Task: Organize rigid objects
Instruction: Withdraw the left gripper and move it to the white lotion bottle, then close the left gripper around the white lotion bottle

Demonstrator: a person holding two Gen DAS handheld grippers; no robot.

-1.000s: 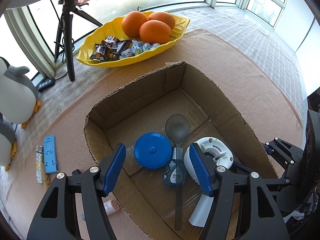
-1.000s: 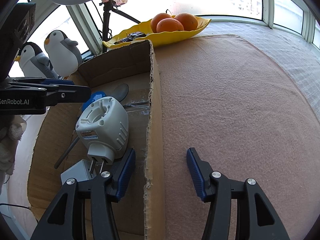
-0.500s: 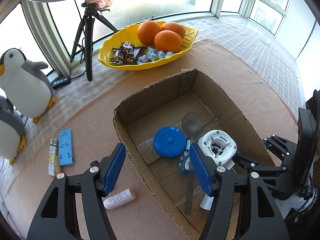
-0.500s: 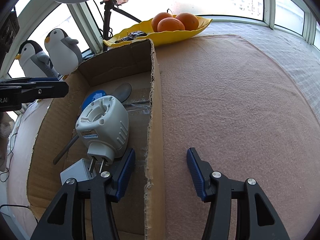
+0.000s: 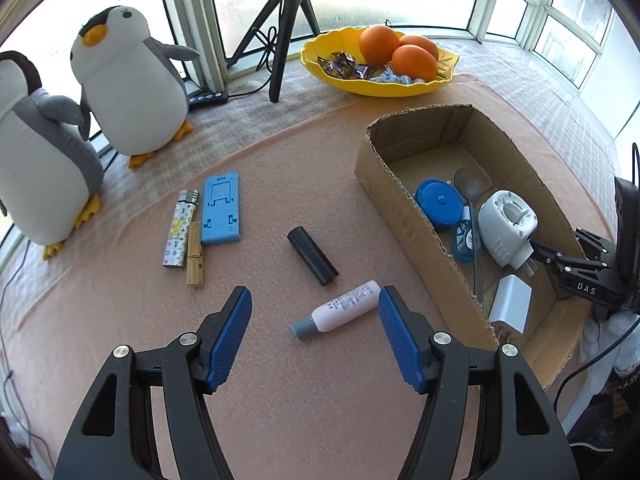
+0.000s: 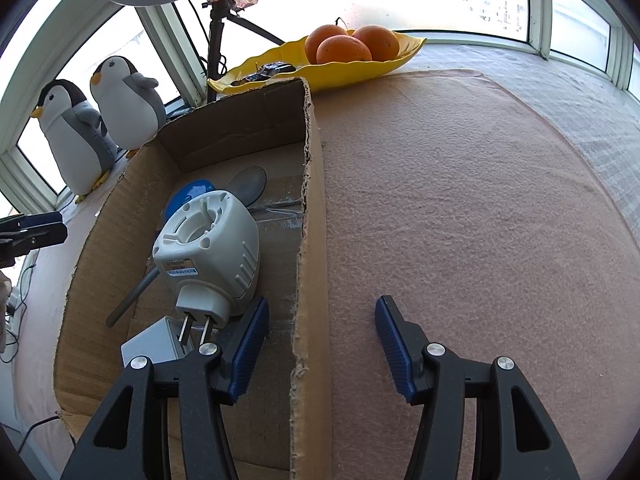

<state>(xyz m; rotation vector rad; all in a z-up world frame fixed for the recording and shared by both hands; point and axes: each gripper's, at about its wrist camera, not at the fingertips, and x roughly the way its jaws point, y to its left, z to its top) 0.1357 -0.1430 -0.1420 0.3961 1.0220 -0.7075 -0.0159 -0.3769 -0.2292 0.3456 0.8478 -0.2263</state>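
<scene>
A: Left gripper point(image 5: 315, 336) swung off the cardboard box point(image 5: 400, 204), now over bare felt beyond the box's left wall. Jaws apart, nothing between the pads. Pink bottle point(image 5: 340, 311) lying just ahead of them, grey cap toward the mat's near edge.

B: Meaning for the job?

A: Drop-off phase likely done; next pick probably the bottle, or the black cylinder point(image 5: 313, 256) just behind it. Left to gather toward the mat's left edge: blue phone stand point(image 5: 221, 209), lighter point(image 5: 179, 230), wooden clothespin point(image 5: 195, 254).

B: Right gripper point(image 6: 318, 342)?

A: Unmoved, straddling the box's right wall point(image 6: 310, 240), one finger inside, one outside. Jaws opening slightly, pads clear of the cardboard on both sides.

B: Differences between views?

A: Left wrist only: all loose items on the felt, plus box contents from above — blue lid point(image 5: 438, 203), spoon point(image 5: 469, 188), white plug-in unit point(image 5: 507, 232), white charger point(image 5: 510, 309), small blue packet point(image 5: 464, 238). Right wrist only: empty felt to the right of the box, plug prongs point(image 6: 194, 328) close up. Loose items hidden there behind the box's far wall.
</scene>
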